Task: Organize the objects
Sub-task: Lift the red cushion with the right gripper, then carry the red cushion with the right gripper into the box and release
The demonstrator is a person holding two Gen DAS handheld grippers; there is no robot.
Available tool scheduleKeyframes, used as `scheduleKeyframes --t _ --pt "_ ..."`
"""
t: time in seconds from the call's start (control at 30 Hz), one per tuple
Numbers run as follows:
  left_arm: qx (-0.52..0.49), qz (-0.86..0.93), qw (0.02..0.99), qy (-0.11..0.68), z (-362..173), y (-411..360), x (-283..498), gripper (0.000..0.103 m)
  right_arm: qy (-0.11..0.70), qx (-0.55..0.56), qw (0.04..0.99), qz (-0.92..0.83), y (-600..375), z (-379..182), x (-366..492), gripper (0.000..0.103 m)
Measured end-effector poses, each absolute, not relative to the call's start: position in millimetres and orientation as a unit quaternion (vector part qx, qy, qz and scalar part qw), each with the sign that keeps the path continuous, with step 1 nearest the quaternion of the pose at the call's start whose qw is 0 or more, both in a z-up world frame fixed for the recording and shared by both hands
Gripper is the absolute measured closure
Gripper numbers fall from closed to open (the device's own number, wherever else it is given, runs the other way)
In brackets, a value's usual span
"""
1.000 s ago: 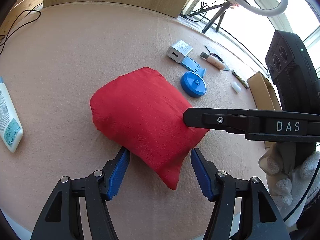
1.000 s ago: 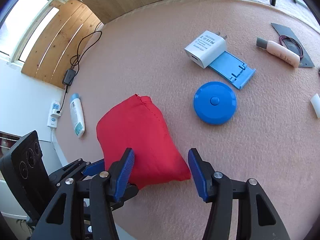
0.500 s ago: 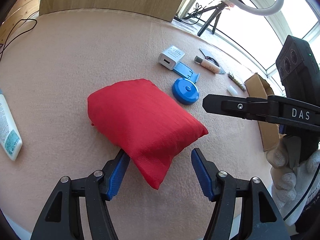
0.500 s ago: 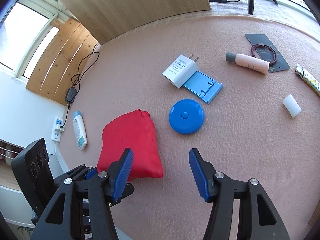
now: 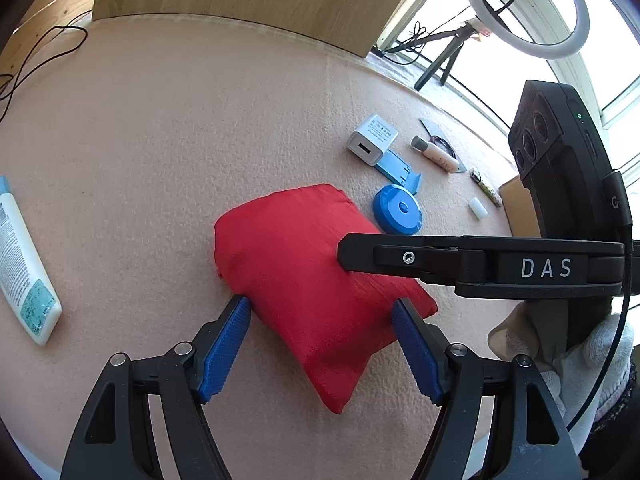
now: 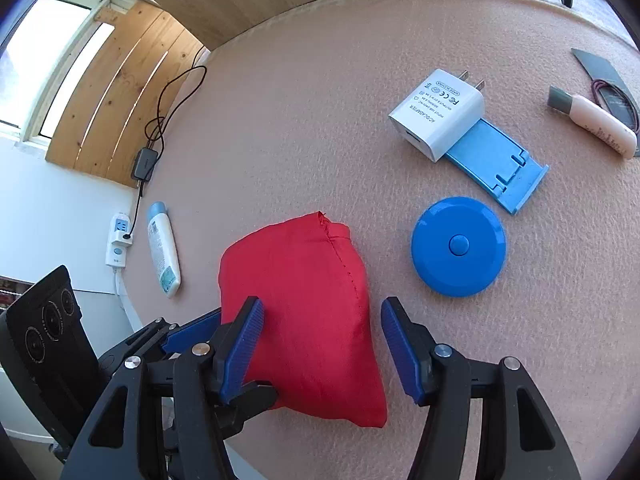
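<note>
1. Left wrist view: the left gripper (image 5: pixel 321 318) has its blue fingers (image 5: pixel 224 350) spread wide, one on each side of the red pouch (image 5: pixel 308 280), which lies on the pink tabletop (image 5: pixel 160 140).
2. Whether those fingers touch the cloth, I cannot tell.
3. The right gripper (image 5: pixel 348 258) reaches in side-on over the pouch's right half, with a gloved hand (image 5: pixel 568 352) on its handle.
4. Just beyond the pouch sits the blue round case (image 5: pixel 397 209); further beyond it, the white charger (image 5: pixel 372 139) touches the blue stand (image 5: pixel 400 168).
5. Well to the pouch's left lies a white bottle (image 5: pixel 24 272).
6. Right wrist view: the right gripper (image 6: pixel 322 342) is also spread wide, its left finger over the pouch (image 6: pixel 304 304), its right finger just off the pouch's edge.
7. The left gripper (image 6: pixel 192 330) shows at the pouch's left edge.
8. Round case (image 6: pixel 459 245) right of the pouch, apart from it; charger (image 6: pixel 438 114) beyond.
</note>
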State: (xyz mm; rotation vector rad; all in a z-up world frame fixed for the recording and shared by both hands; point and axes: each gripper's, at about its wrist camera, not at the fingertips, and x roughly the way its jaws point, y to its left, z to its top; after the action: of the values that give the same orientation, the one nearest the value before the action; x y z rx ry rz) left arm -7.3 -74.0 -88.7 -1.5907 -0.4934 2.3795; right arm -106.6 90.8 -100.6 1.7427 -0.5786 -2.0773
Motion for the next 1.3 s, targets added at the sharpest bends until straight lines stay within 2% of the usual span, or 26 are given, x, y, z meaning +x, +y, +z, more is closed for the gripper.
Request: scheduleKeyframes --t 0.23,0.6,0.93,1.3 --pt "-0.557 0.794 0.124 -0.208 -104.5 -79.3 -12.9 0.026 -0.188 0.616 0.186 -0.742 82.7 -97.9 -104.4 0.046" --pt "-0.55 0.799 0.15 -0.191 -89.0 -42.2 -13.6 0.029 -0.192 0.593 0.166 -0.764 114.3 -78.6 -81.9 0.046" --pt "-0.522 0.813 0.211 -0.144 -47.2 55.1 -28.0 0.031 -0.235 0.55 0.111 -0.793 203.9 -41.7 -30.5 0.046" --pt "-0.497 0.807 0.304 -0.095 -15.0 205.8 -46.5 0.031 -0.278 0.497 0.022 -0.822 328.1 -7.0 25.4 0.046"
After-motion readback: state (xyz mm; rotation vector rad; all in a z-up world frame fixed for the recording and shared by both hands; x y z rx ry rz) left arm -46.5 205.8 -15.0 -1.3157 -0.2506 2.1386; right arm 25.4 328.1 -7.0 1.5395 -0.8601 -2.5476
